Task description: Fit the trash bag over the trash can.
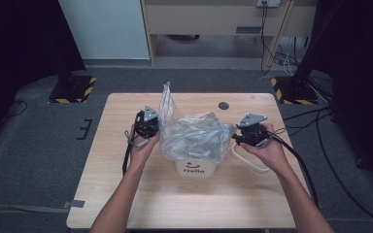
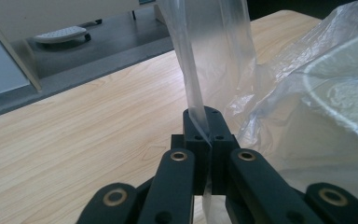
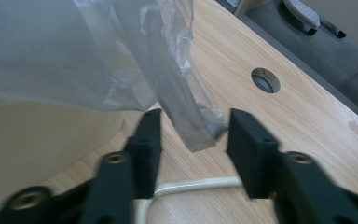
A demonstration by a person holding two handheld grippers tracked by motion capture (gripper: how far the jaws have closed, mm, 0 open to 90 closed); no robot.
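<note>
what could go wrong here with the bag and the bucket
1. The right hand-held gripper stands open around a plastic bag handle strip without pinching it; the strip may slip out as it closes.
2. The left hand-held gripper is clamped on thin film; a hard pull might stretch or tear it.
3. The bag drapes loosely over the white bucket; uneven pulling could drag it off or tip the bucket.

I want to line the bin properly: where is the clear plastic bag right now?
High view: the clear plastic bag is draped over the white bin at table centre, between both grippers.
</note>
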